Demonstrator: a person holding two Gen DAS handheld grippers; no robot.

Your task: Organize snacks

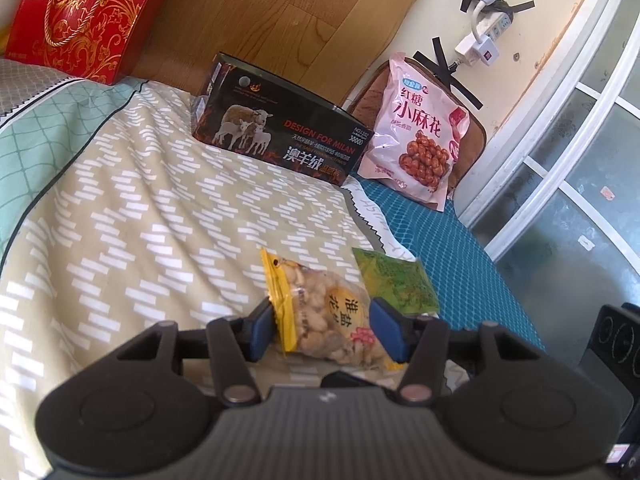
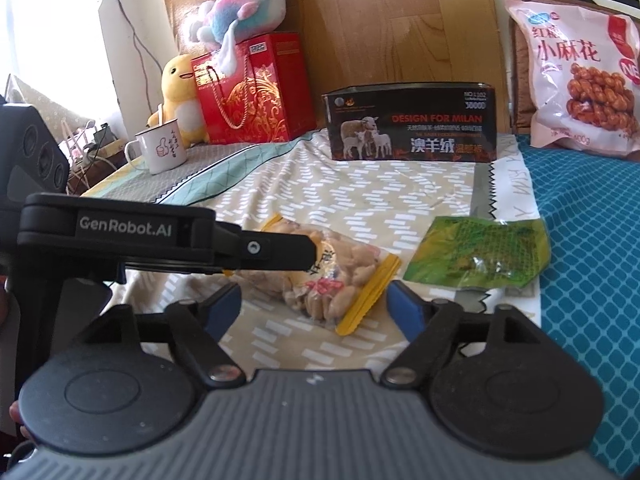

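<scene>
The bag of peanuts (image 1: pixel 328 312), clear with yellow sealed ends, lies on the bedspread (image 1: pixel 132 216) in the lower middle of the left wrist view, between the two blue pads of the left gripper (image 1: pixel 324 330). The pads sit at either side of the bag, touching it or nearly so; whether they are squeezing it I cannot tell. In the right wrist view the same bag (image 2: pixel 332 276) sits at mid-frame, with one dark finger of the left gripper (image 2: pixel 276 254) reaching in level from the left edge and lying across its near-left end.

Just right of the peanuts lies a flat green packet (image 1: pixel 394 282), resting partly on a white strip of cloth at the edge of the bedspread. The right gripper (image 2: pixel 314 308) is spread wide at the bottom of its frame, low over the bed, holding nothing, its pads short of the peanuts and the green packet (image 2: pixel 476 254).

Further back, a black box (image 1: pixel 280 132) printed with sheep stands on the bedspread in front of a wooden headboard (image 1: pixel 280 20). To its right a pink bag of twisted snacks (image 1: pixel 416 132) leans on a brown cushion, standing on a teal patterned sheet (image 1: pixel 452 256). A red gift box (image 2: pixel 248 88) stands at upper left of the right view, a pastel plush toy (image 2: pixel 244 4) on top, a yellow plush duck (image 2: pixel 180 92) and a white mug (image 2: pixel 158 146) beside it. A power strip (image 1: pixel 496 28) hangs on the cream wall at upper right of the left view.
</scene>
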